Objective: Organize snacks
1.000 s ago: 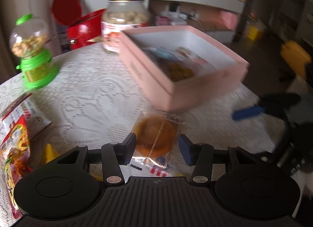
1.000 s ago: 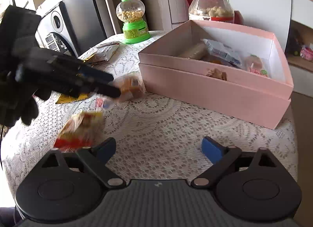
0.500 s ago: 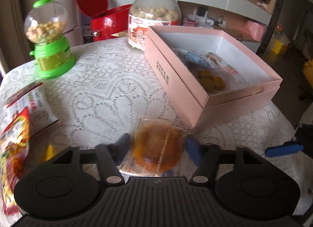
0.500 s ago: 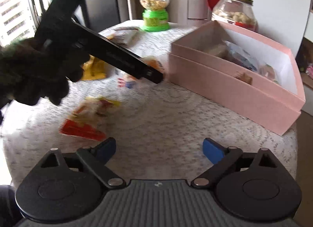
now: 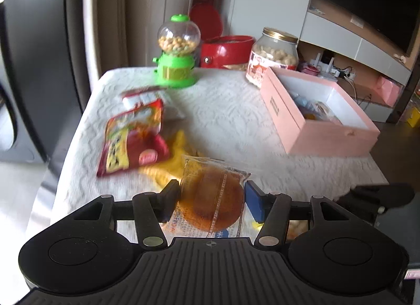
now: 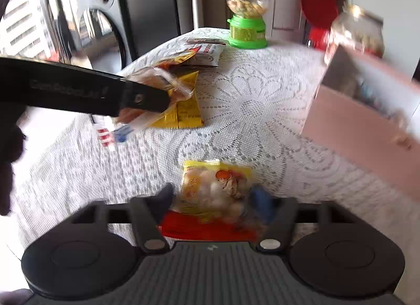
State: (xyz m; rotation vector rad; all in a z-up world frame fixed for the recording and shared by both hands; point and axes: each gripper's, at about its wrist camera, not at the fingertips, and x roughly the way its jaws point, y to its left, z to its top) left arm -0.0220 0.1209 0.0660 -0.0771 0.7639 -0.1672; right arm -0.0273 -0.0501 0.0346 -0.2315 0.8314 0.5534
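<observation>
My left gripper (image 5: 212, 198) is shut on a clear-wrapped round orange cake (image 5: 214, 201) and holds it above the lace-covered table (image 5: 225, 121). In the right wrist view the same gripper (image 6: 147, 100) shows at left with the cake (image 6: 157, 81) in it. My right gripper (image 6: 214, 200) has its jaws on either side of a yellow and red snack bag (image 6: 215, 189) lying on the table; I cannot tell whether the jaws press it. The open pink box (image 5: 323, 113) with several snacks inside stands at the right, and is blurred in the right wrist view (image 6: 362, 110).
A red snack bag (image 5: 134, 137), a white packet (image 5: 147, 97) and yellow packets (image 6: 183, 105) lie at the table's left. A green candy dispenser (image 5: 177, 52), a glass jar (image 5: 274, 54) and a red pot (image 5: 225, 50) stand at the back.
My left gripper closed on the orange cake and lifted it off the table, pulling back. My right gripper swung left and came down around the yellow and red bag.
</observation>
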